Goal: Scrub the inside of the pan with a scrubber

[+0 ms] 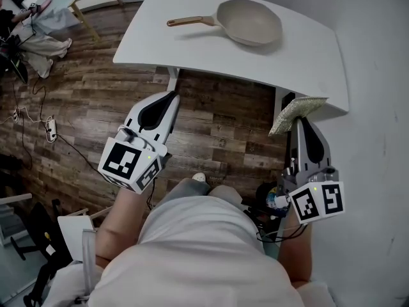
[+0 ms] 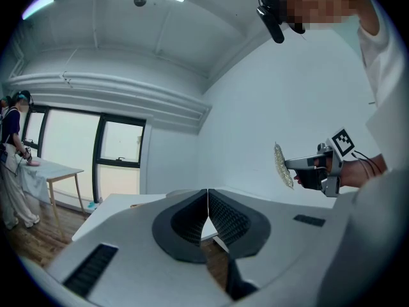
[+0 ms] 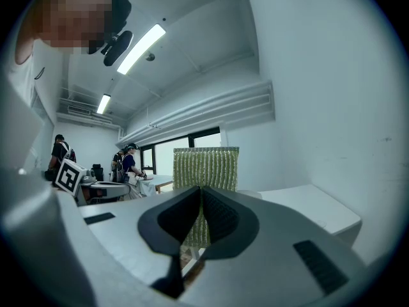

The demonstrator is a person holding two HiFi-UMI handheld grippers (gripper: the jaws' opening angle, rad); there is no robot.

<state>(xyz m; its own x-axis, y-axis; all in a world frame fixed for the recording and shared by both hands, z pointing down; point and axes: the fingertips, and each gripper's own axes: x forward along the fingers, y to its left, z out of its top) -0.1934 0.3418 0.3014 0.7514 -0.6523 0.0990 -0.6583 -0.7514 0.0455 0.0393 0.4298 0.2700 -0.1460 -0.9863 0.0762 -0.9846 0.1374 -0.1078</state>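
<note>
Holding the scrubber (image 1: 299,109) pinched in my right gripper (image 1: 299,123), left gripper (image 1: 173,97) closed and empty, I'm well short of the pan (image 1: 250,21); all scrubbing remains.

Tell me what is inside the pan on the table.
Only its bare pale interior shows; nothing lies in the pan, and nothing covers it. The scrubber is clamped in the right gripper.

Open table (image 1: 192,51) all around pan (image 1: 250,22)
</note>
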